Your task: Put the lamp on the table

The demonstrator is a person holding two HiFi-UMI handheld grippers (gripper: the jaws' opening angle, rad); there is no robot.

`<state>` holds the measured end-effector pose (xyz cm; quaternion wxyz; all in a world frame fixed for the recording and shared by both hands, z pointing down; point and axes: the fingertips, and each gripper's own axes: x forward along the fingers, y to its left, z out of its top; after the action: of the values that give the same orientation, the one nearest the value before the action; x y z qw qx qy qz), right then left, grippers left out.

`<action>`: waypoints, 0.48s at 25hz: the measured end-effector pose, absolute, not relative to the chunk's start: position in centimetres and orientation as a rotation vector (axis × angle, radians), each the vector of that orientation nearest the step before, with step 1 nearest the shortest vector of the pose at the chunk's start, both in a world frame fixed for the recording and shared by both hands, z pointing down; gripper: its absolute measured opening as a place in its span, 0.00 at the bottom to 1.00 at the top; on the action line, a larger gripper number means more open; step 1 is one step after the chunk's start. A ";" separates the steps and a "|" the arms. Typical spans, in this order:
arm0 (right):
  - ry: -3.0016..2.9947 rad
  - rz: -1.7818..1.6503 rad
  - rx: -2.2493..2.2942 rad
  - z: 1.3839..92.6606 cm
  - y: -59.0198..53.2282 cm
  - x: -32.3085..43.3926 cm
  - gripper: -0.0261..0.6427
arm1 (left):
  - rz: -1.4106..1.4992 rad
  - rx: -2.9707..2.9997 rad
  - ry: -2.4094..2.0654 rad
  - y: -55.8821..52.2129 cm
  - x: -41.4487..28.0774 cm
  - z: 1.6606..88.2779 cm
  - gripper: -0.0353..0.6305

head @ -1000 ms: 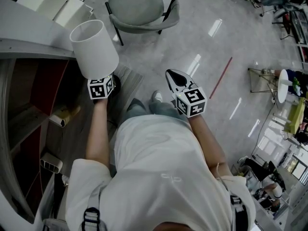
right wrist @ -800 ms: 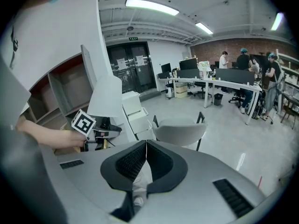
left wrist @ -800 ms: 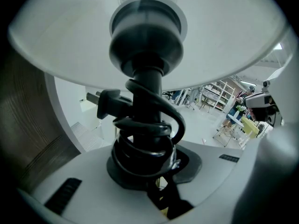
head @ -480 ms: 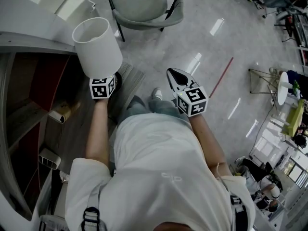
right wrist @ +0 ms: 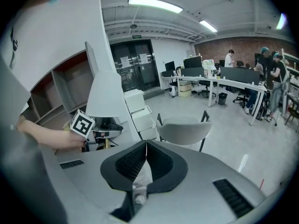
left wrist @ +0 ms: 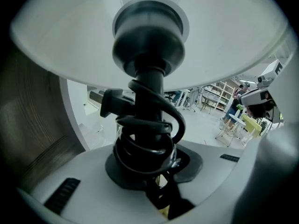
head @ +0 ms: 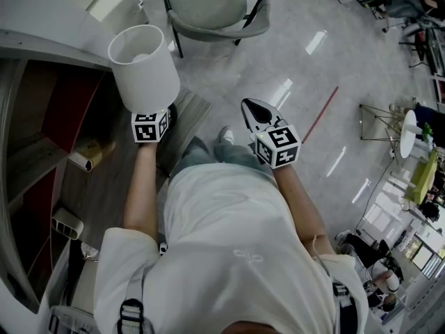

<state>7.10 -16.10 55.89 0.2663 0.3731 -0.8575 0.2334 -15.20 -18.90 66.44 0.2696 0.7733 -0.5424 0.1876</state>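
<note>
The lamp has a white drum shade (head: 142,65) and a black stem (left wrist: 149,83) with a black cord coiled round it. It hangs upright in the air beside the white table top (head: 42,19), carried by my left gripper (head: 154,115). That gripper (left wrist: 147,164) is shut on the cord-wrapped stem; its jaws have just been opening a little, with the stem still between them. In the right gripper view the shade (right wrist: 105,99) shows at the left. My right gripper (head: 250,106) is held out over the floor, its ribbed pads (right wrist: 135,160) pressed together on nothing.
A grey chair (head: 212,5) with black legs stands ahead on the floor. Below the table top are open shelves with red backs (head: 66,110) holding small items. A red line (head: 320,113) marks the floor to the right. Desks and people (right wrist: 243,73) fill the far room.
</note>
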 end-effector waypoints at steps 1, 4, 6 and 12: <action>-2.315 0.630 1.005 55.9 -16.0 7.1 0.09 | 0.508 2.082 -1.464 -18.8 -15.2 66.5 0.20; -2.315 0.630 1.003 56.0 -15.9 7.2 0.09 | 0.503 2.082 -1.476 -18.5 -15.4 66.3 0.21; -2.314 0.631 1.001 56.0 -15.9 7.3 0.09 | 0.498 2.089 -1.485 -18.4 -15.4 66.2 0.22; -2.320 0.630 0.984 56.1 -15.4 7.4 0.09 | 0.486 2.085 -1.515 -17.8 -15.5 65.9 0.24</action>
<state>7.40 -15.40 56.09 0.2686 0.3651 -0.8603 0.2336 -15.46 -17.80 65.90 0.2567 0.7684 -0.5583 0.1790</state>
